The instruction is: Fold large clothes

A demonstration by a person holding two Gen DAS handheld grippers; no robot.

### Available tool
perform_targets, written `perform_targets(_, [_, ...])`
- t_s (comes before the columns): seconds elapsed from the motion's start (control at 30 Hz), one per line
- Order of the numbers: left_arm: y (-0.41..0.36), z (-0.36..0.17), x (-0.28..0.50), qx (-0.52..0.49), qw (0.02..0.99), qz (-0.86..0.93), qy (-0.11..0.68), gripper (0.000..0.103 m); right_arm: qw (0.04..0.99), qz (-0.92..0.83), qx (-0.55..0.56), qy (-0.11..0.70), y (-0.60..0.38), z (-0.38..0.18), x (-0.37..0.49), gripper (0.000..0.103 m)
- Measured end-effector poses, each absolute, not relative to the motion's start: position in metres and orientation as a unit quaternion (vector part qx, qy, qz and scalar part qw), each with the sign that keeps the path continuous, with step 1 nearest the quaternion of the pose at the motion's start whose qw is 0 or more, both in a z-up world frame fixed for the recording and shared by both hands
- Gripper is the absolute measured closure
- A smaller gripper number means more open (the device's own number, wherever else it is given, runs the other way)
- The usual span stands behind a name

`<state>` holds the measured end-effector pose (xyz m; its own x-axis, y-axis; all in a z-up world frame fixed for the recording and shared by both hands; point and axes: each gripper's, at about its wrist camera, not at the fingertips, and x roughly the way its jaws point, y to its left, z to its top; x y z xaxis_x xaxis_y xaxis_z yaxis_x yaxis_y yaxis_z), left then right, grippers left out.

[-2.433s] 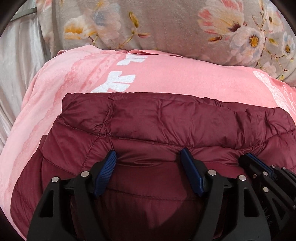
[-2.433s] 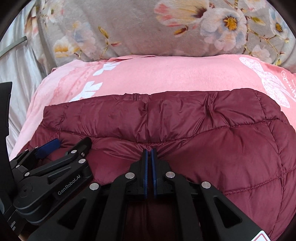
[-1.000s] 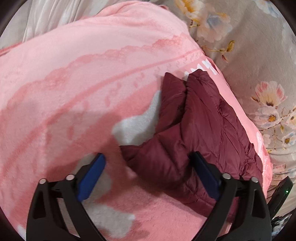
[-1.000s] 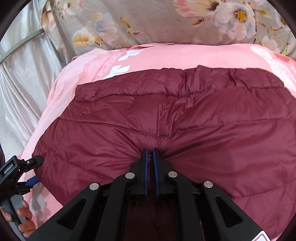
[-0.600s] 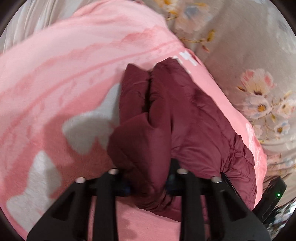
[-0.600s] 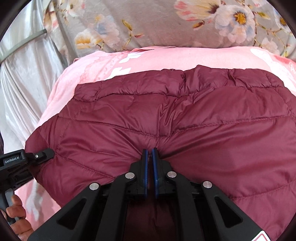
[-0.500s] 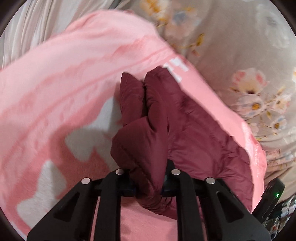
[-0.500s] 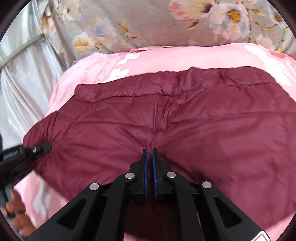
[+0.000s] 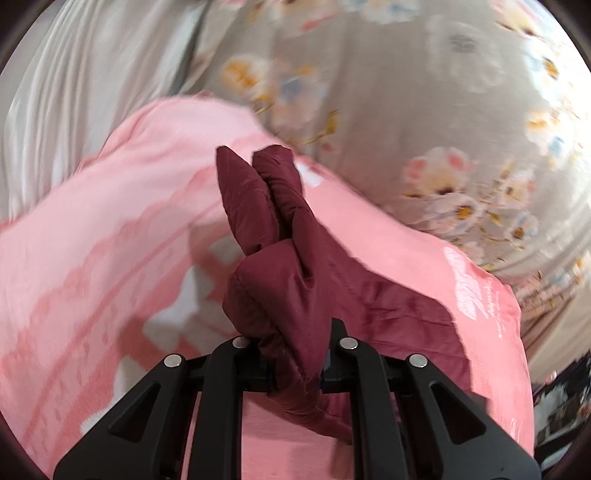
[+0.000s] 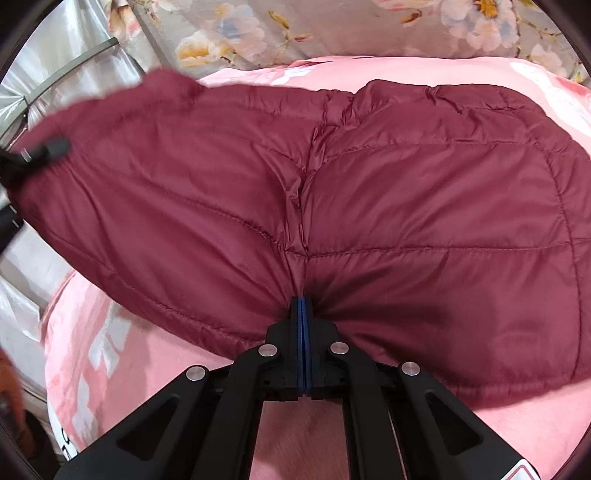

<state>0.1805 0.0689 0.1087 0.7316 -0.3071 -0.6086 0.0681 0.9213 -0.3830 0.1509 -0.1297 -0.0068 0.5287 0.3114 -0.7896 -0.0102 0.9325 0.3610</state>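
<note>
The slick, puffy quilted fabric could slide out of either grip if the two hands pull apart, dropping the half-made fold. The maroon down jacket (image 10: 369, 206) lies partly on the pink blanket (image 10: 424, 70), its left end lifted. The left gripper (image 9: 295, 369), angled downward, pinches a thick bunched corner; the right gripper (image 10: 303, 332), pitched steeper, is closed nearly flat on the jacket's near edge

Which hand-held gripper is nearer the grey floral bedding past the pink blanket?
Neither clearly. The left hand-held gripper clamps the maroon puffer jacket's lifted end; the right hand-held gripper pinches its near hem. The floral bedding lies beyond the pink blanket from both.
</note>
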Motion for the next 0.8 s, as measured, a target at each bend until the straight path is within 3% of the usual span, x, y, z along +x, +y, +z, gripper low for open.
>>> perform_targets(0.23, [-0.015,0.155,0.173,-0.108,0.921,-0.195,0.320,0.090,0.864,0.081,0.200,0.454,-0.176,0.033,0.118,0.099])
perform_targets(0.4, [-0.093,0.155,0.173,-0.073,0.906,-0.256,0.329,0.090,0.876,0.000,0.186,0.446,-0.228,0.048,0.077,0.098])
perform_targets(0.53, [-0.158,0.132,0.169,-0.041,0.886,-0.294,0.355,0.090,0.872,-0.053,0.198,0.445,-0.265,0.046,0.049,0.098])
perform_targets(0.8, [-0.244,0.029,0.166,0.021,0.835,-0.307,0.456,0.088,0.858,-0.111,0.230,0.446,-0.312,0.035,0.027,0.098])
